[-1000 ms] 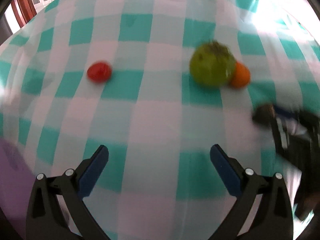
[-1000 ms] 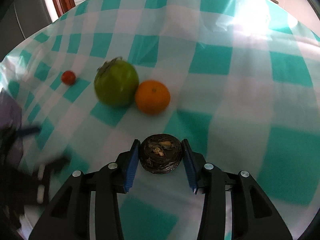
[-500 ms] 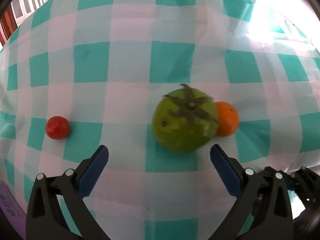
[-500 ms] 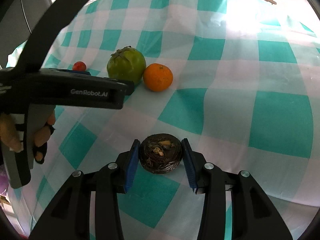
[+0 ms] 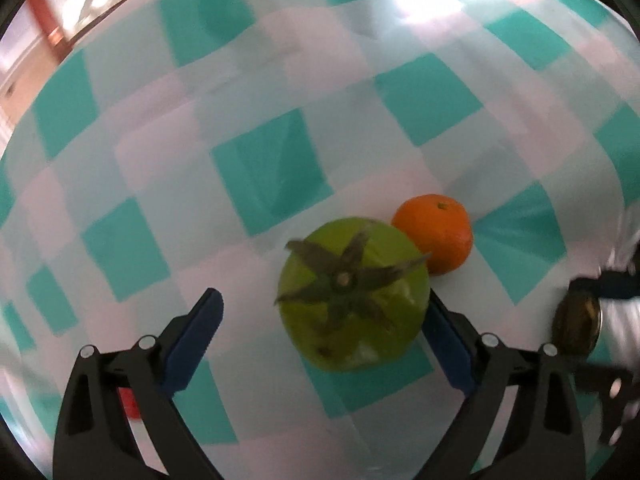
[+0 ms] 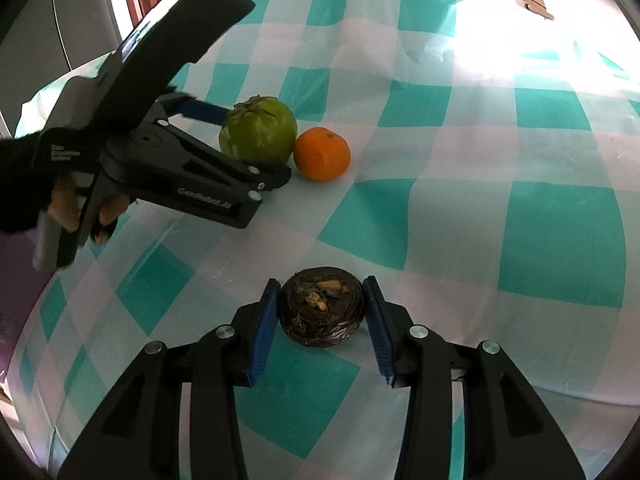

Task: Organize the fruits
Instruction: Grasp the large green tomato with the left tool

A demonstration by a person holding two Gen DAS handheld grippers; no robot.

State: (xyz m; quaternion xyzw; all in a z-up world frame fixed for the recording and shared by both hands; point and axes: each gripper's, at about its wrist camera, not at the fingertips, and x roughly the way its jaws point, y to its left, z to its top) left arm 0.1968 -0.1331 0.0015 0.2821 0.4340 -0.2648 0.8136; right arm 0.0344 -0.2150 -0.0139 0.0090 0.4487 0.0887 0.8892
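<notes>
While the left tongs (image 5: 320, 336) close, the green fruit (image 5: 354, 294) sits between them.

surface: teal-white checked tablecloth (image 6: 460, 152) | on it: green fruit (image 6: 260, 130) touching orange (image 6: 322, 154); dark fruit (image 6: 320, 306) apart

"GenRobot.AI" on left gripper (image 6: 256, 148) arm; small white label above unreadable.
</notes>
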